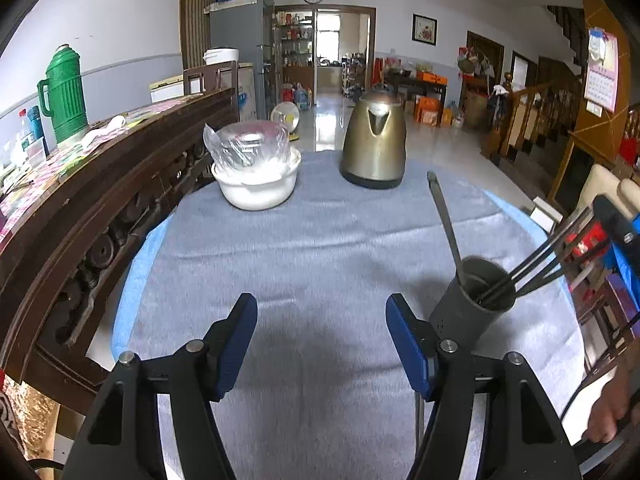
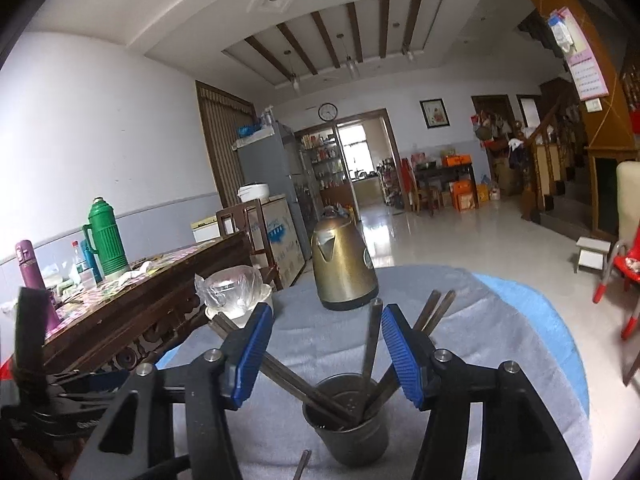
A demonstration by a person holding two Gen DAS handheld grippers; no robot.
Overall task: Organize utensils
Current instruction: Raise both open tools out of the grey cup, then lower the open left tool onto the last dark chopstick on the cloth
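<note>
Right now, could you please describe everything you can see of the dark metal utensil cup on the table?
The dark grey cylindrical metal utensil cup stands upright on the grey cloth covering the round table, near its front right. Small holes dot its lower wall. Several long metal utensils lean out of it in different directions. Neither gripper touches it: the right gripper hangs open just above, the left gripper open beside it.

Desk cover [image 1: 320, 248]: grey cloth, matt, nappy. Utensil holder [image 2: 348, 436]: dull grey metal. Chopsticks [image 2: 292, 376]: brushed metal. Kettle [image 1: 374, 140]: brassy metal, satin sheen. Bowl [image 1: 258, 188]: glossy white, under clear crinkled plastic film [image 1: 246, 144].
</note>
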